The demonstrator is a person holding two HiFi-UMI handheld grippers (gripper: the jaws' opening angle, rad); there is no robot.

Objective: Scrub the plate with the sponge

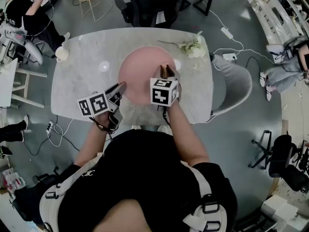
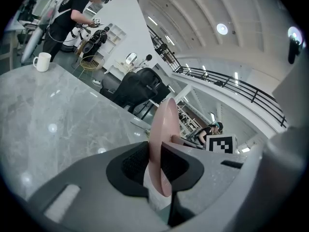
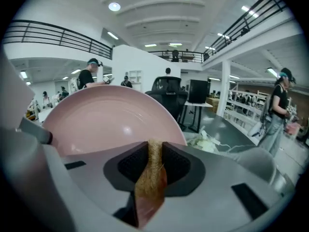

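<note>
Marble table (image 1: 72,91), open-plan workshop: the left gripper (image 1: 118,88) clamps the near-left rim of the pink plate (image 1: 140,71), tilting its face toward the right gripper (image 1: 167,73), apparently to steady it for scrubbing. That gripper's jaws pinch a thin brown sponge (image 3: 149,182), poised at the plate's near-right edge; contact is unclear.

Round pink plate (image 1: 140,74), brown sponge (image 3: 150,178) at its edge

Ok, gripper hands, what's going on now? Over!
Left gripper shut on plate rim. Right gripper shut on sponge, over the plate. Nothing blocking.
</note>
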